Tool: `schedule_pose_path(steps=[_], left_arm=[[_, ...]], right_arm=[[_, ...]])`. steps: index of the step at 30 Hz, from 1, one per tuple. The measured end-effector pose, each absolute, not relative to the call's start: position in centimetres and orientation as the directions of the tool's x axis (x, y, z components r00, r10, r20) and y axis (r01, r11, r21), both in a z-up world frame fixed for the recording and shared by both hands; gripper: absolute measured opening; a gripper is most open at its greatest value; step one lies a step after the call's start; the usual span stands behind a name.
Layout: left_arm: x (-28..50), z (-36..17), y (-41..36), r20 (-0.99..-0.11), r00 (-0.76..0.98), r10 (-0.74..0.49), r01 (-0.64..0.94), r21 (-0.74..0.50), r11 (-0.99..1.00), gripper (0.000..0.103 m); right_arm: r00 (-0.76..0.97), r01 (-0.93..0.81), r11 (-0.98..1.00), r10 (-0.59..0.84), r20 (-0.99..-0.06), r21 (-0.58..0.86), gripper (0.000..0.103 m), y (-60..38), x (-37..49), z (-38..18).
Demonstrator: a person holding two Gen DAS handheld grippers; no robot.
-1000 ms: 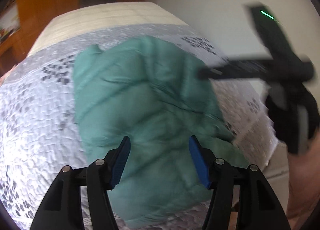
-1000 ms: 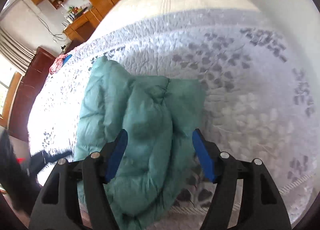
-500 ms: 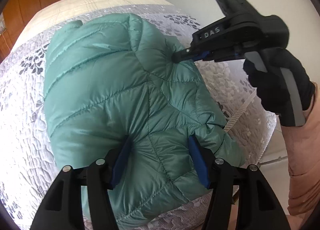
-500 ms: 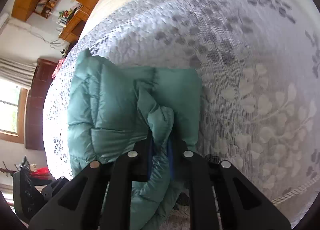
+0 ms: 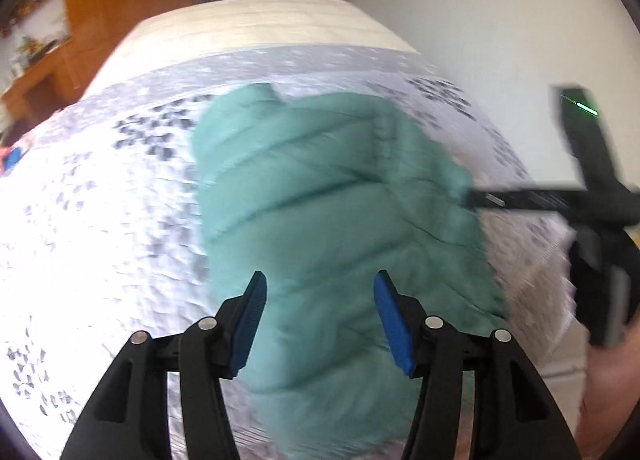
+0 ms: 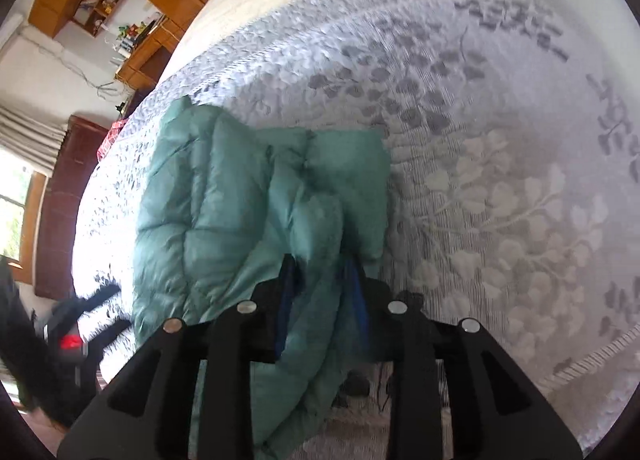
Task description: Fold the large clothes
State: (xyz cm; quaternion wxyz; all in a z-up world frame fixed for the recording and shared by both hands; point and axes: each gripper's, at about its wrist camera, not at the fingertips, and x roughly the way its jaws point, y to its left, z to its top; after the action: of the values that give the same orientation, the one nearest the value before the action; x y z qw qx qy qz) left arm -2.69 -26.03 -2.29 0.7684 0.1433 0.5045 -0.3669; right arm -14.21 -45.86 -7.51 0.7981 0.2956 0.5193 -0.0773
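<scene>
Left gripper (image 5: 320, 312) spread wide, gripping nothing; right gripper (image 6: 320, 288) clamped on a fold of the teal puffer jacket (image 6: 240, 211), pads half buried. Jacket lies bunched on the patterned bedspread (image 6: 500, 179); motion blur, no readable writing

No legible txt, labels or nos. anywhere; too blurred.

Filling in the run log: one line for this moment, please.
fold large clothes | left tool: open above teal puffer jacket | right tool: shut on jacket fold | surface: patterned bedspread
</scene>
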Motion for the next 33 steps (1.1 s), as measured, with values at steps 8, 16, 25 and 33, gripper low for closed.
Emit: schedule_pose_path(steps=[8,16,25,33], left_arm=[[1.0,-4.2,-24.3,-0.897,0.245,-0.369,0.644,-0.134,0.754,0.056],[1.2,-4.6,-24.9,-0.893,0.250,-0.374,0.651,-0.131,0.748,0.056],[1.2,-4.3,-24.9,-0.888,0.265,-0.376,0.650,-0.123,0.749,0.056],[1.9,-4.7,-24.3,-0.889,0.270,-0.369,0.636,-0.123,0.762,0.056]], right_arm=[[0.391,0.404,0.862,0.142,-0.910,0.308,0.033,-41.6,-15.2,-6.6],[0.372,0.416,0.859,0.139,-0.918,0.299,0.033,-41.4,-15.2,-7.1],[0.298,0.451,0.850,0.143,-0.944,0.271,0.029,-41.4,-14.6,-9.8],[0.291,0.468,0.838,0.152,-0.945,0.280,0.030,-41.6,-14.7,-10.5]])
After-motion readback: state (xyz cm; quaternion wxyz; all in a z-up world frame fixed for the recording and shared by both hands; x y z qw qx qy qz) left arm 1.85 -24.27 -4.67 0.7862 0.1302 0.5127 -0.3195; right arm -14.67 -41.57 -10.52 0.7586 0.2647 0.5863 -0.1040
